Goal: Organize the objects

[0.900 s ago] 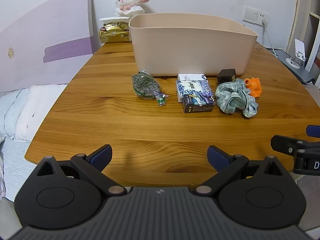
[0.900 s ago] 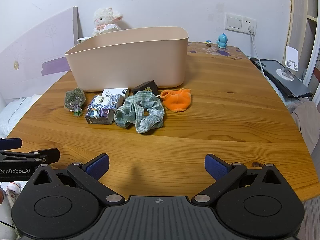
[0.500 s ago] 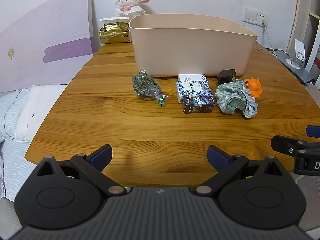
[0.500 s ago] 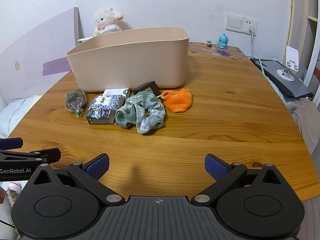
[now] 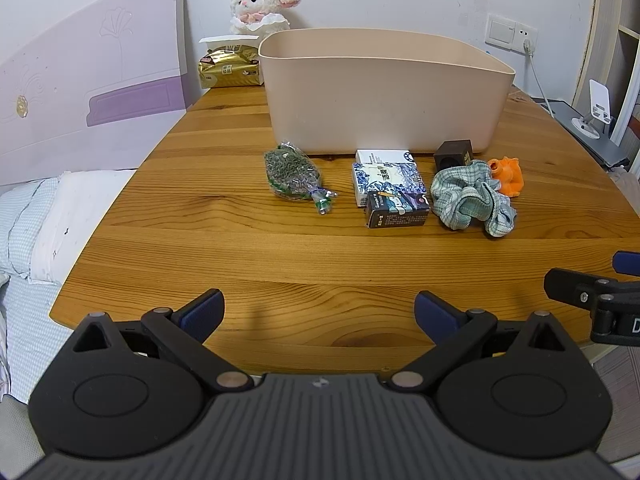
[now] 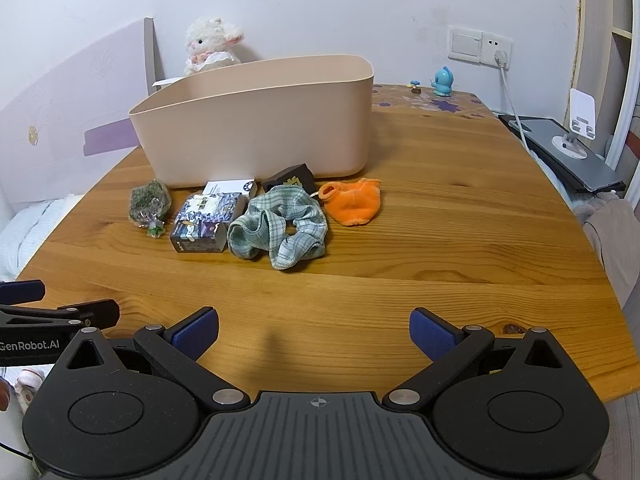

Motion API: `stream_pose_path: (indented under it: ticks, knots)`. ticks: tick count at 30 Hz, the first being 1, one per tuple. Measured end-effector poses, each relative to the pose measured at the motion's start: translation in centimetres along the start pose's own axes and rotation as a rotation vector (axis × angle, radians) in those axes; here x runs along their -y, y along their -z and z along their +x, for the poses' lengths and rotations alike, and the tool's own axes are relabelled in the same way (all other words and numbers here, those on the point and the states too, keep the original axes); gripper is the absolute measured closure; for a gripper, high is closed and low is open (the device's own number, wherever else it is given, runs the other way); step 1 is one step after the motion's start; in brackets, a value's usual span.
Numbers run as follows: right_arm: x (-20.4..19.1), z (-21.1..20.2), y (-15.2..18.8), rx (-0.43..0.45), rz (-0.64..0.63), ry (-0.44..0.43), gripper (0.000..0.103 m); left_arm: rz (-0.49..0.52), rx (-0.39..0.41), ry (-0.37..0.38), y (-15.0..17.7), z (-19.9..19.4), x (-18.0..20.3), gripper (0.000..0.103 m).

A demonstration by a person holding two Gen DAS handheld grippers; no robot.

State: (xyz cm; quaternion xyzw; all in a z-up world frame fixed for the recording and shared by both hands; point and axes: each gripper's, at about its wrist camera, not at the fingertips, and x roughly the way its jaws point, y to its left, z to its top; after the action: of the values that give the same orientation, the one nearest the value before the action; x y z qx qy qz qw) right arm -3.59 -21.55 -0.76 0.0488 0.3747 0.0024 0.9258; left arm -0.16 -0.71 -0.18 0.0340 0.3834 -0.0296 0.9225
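The left gripper (image 5: 319, 312) is hovering over the near edge of the wooden table (image 5: 248, 248), its blue-padded fingers (image 5: 202, 312) spread wide and gripping nothing. The right gripper (image 6: 314, 330) is hanging alongside it at its three o'clock, likewise released and empty.

Farther out, a row of small items is lying across the tabletop. From the left wrist view, at eleven o'clock a clear bag of dried green bits (image 5: 292, 176) is resting on its side. At twelve o'clock a dark printed box (image 5: 396, 210) is lying just in front of a blue-and-white patterned box (image 5: 386, 178), the two touching, with a white box (image 5: 384, 157) behind them. At one o'clock a green plaid scrunchie (image 5: 470, 198) is lying crumpled, with a small black box (image 5: 454, 153) just behind it and an orange fabric piece (image 5: 508, 176) just beside it.

Beyond the row a beige plastic bin (image 5: 384, 92) is standing upright, open at the top. Behind it at eleven o'clock a gold packet (image 5: 230, 70) and a plush lamb (image 5: 256, 8) are sitting by the wall.
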Motion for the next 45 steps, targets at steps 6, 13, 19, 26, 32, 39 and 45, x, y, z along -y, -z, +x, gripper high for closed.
stream_pose_path:
  ticks: [6, 13, 19, 26, 32, 39, 45]
  knots:
    - [0.0, 0.0, 0.0, -0.001, -0.001, -0.001, 0.0, 0.0, 0.0, 0.0, 0.0, 0.0, 0.0, 0.002]
    - [0.0, -0.1, -0.1, 0.005, 0.0, -0.001, 0.0, 0.001, 0.001, 0.001, 0.0, 0.0, 0.0, 0.002]
    - [0.0, -0.1, -0.1, 0.007, 0.001, -0.002, 0.0, 0.007, 0.011, 0.003, -0.1, -0.2, 0.1, 0.002]
    - [0.1, -0.1, -0.4, 0.013, 0.005, -0.007, 0.0, 0.012, 0.014, 0.016, -0.3, -0.1, -0.1, 0.002]
    - [0.1, 0.3, -0.7, 0.016, 0.001, -0.018, 0.0, 0.006, 0.013, 0.011, -0.6, 0.3, -0.6, 0.002]
    - [-0.1, 1.2, -1.3, 0.022, -0.001, -0.038, 0.0, 0.012, 0.005, 0.024, -1.3, 1.2, -1.0, 0.002]
    - [-0.2, 2.1, -1.9, 0.029, -0.006, -0.045, 0.0, 0.032, 0.005, 0.047, -2.1, 2.1, -1.2, 0.002]
